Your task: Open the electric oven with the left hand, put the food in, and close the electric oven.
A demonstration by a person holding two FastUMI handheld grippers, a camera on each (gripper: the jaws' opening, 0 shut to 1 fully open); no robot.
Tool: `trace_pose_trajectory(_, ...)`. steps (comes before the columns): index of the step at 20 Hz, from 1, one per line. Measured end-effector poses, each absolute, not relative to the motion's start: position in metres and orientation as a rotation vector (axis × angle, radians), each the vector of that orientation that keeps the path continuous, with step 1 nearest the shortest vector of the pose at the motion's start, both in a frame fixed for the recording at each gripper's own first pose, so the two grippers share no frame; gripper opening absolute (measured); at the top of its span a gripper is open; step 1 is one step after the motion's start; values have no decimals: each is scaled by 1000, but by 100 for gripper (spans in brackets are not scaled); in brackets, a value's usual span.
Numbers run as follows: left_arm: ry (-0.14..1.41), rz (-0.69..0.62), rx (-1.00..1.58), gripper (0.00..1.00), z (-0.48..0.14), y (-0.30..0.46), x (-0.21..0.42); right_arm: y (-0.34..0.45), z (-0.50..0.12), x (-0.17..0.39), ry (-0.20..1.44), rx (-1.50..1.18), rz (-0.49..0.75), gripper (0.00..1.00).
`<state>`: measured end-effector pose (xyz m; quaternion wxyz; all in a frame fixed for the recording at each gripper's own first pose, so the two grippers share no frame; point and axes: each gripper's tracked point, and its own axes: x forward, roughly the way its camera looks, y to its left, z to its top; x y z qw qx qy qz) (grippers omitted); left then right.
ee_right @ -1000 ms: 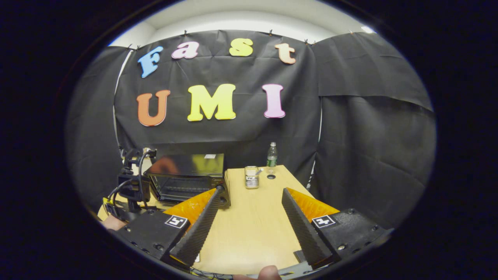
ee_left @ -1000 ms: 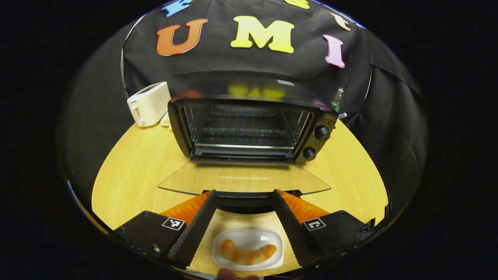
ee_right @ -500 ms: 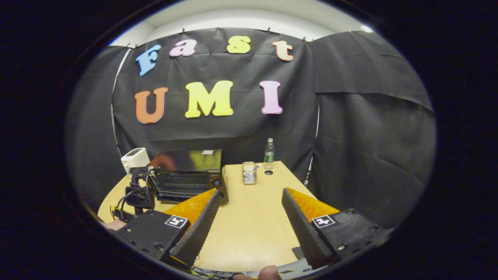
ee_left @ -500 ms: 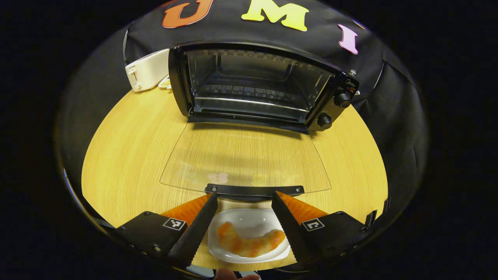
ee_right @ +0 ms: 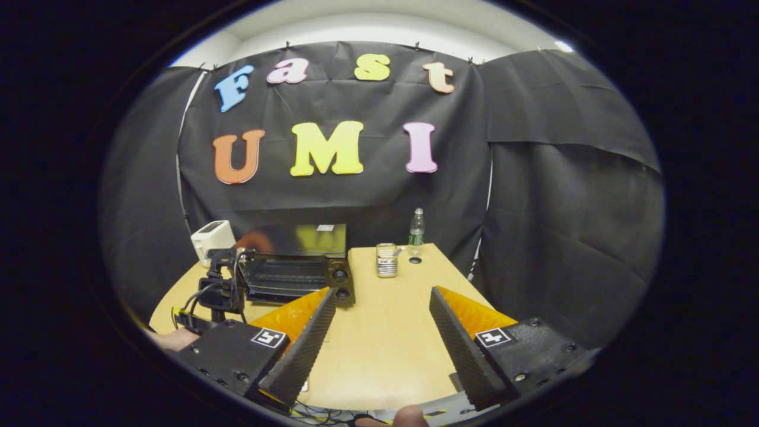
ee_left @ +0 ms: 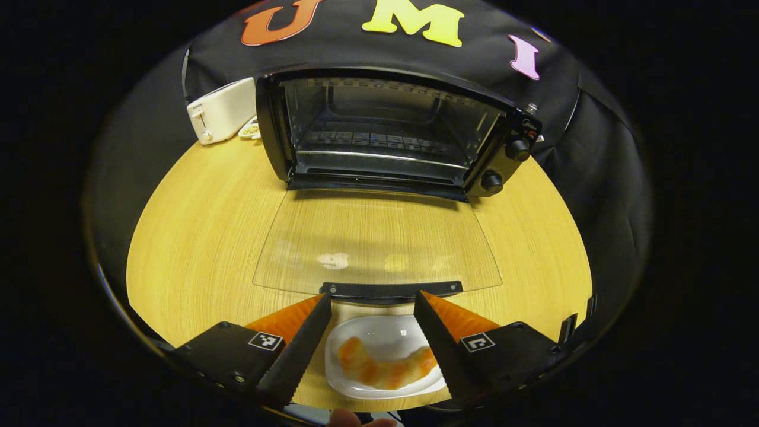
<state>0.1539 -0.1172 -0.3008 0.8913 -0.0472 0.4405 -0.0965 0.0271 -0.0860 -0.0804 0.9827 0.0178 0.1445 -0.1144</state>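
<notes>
The black electric oven (ee_left: 385, 136) stands open, its wire rack bare. Its glass door (ee_left: 379, 243) lies flat on the table with the dark handle (ee_left: 391, 290) at the near edge. My left gripper (ee_left: 372, 296) hovers open just behind and above that handle, touching nothing. Below, between its fingers, a white plate (ee_left: 379, 332) holds an orange curved piece of food (ee_left: 382, 370). In the right gripper view, my right gripper (ee_right: 382, 292) is open over bare table, to the right of the oven (ee_right: 299, 267). The left gripper (ee_right: 216, 290) shows in front of the oven.
A white toaster (ee_left: 222, 110) stands left of the oven at the back. On the wooden table (ee_right: 385, 338), right of the oven, stand a metal tin (ee_right: 386, 268) and a plastic bottle (ee_right: 417, 228). Black cloth walls close in behind and at the right.
The left gripper has risen and tipped downward, so the lowered door and the plate show more fully. The right gripper has barely shifted. Both stay open.
</notes>
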Motion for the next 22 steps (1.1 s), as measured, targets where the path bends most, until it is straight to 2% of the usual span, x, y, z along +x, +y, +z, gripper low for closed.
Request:
trace_pose_trajectory(9, 670, -231, -29, 93, -219, -77, 140, -23, -104, 17, 343, 62, -110, 100)
trace_pose_trajectory(15, 551, -152, -82, 93, -174, -3, 103, 45, -155, 8, 455, 69, 30, 100)
trace_pose_trajectory(22, 523, -42, -156, 93, -152, 72, 57, 111, -243, 10, 624, 55, 150, 100)
